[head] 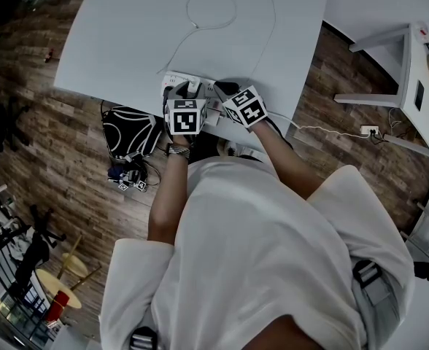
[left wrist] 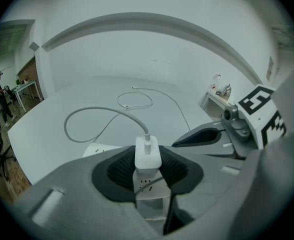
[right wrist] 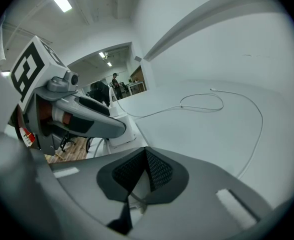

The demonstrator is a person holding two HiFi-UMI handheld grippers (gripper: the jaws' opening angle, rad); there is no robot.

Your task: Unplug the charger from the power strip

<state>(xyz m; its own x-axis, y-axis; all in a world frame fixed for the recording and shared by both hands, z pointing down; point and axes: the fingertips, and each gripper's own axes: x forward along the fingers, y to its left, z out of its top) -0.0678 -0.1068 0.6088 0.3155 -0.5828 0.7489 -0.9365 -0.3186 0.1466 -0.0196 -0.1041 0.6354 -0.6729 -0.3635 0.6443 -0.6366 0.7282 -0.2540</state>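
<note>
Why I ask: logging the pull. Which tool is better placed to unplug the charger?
Left. The left tool is closed on the charger, plugged into the strip; the right tool is shut, with no charger between its jaws.

White shirt (head: 273, 254); left hand-held gripper (left wrist: 148, 170) grey, black-white marker cube (head: 185, 117).

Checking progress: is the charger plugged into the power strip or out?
Plugged in: the charger sits flush on the power strip, no prongs showing.

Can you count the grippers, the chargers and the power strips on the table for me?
grippers: 2, the left gripper and the right gripper
charger: 1
power strip: 1
total: 4
</note>
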